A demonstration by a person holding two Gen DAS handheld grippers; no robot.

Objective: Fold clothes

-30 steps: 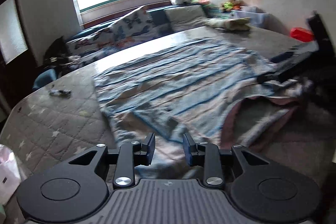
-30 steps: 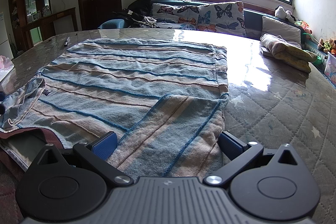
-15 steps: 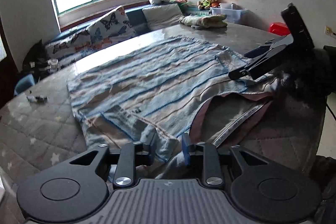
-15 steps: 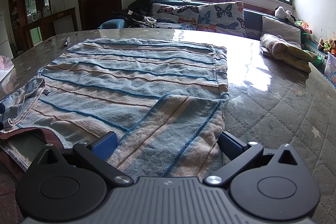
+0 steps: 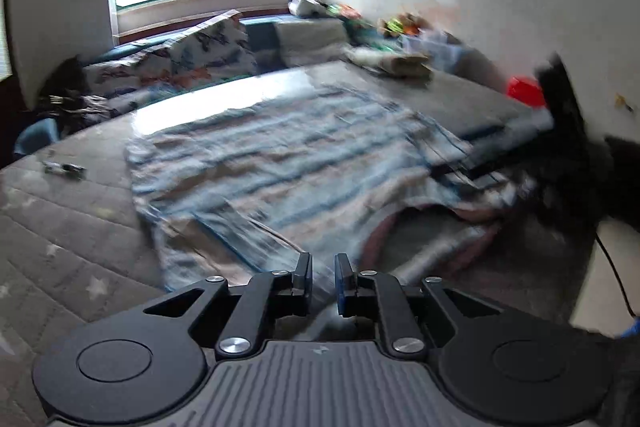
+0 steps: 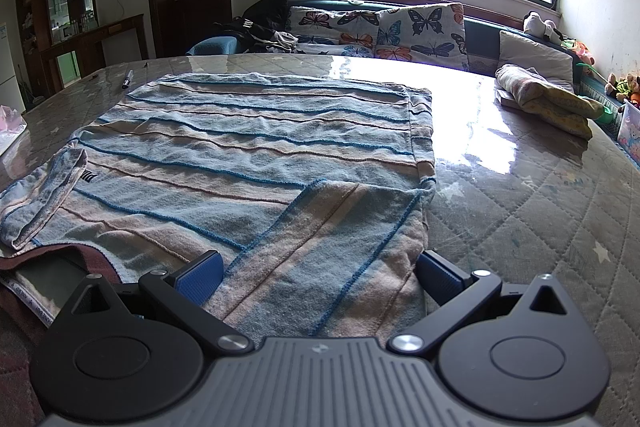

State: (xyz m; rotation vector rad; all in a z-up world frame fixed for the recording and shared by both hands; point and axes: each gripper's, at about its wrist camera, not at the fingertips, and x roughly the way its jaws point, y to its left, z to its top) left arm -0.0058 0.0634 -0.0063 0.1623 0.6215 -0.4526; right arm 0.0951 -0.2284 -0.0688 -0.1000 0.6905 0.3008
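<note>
Striped sweater (image 6: 256,155) lies spread flat on the quilted table (image 6: 540,219), body toward the window, blue and tan stripes running across it. Landmark = the sweater.

What changed: the left-wrist view swung over the last sec and is now motion-blurred, so the L hand is mid-move. A sec ago the left gripper (image 5: 322,277) had its pads apart w/ a clear gap; half a sec ago they were closing around the near-left sleeve edge; now the gap is narrow and a pale strip of cloth (image 5: 320,291) seems to sit between the pads. Blur makes it hard to be sure, but I read it as pinched on the sleeve/cuff at the sweater's near-left corner.

Right gripper (image 6: 320,267): no change across all three moments. Jaws spread wide, straddling the right sleeve (image 6: 332,239), which lies folded diagonally over the sweater's near-right part. Pads sit either side of that sleeve, not clamping it.

Meaning, as a guess: R sleeve fold looks done, L sleeve grab just made, so next would be carrying the L sleeve inward over the body. Early-mid in the fold; body itself not yet folded.

Also there: folded cloth bundle (image 6: 548,103) well beyond the sweater's far-right corner, pen (image 6: 128,79) just off its far-left corner, butterfly cushions (image 6: 384,31) behind it.
</note>
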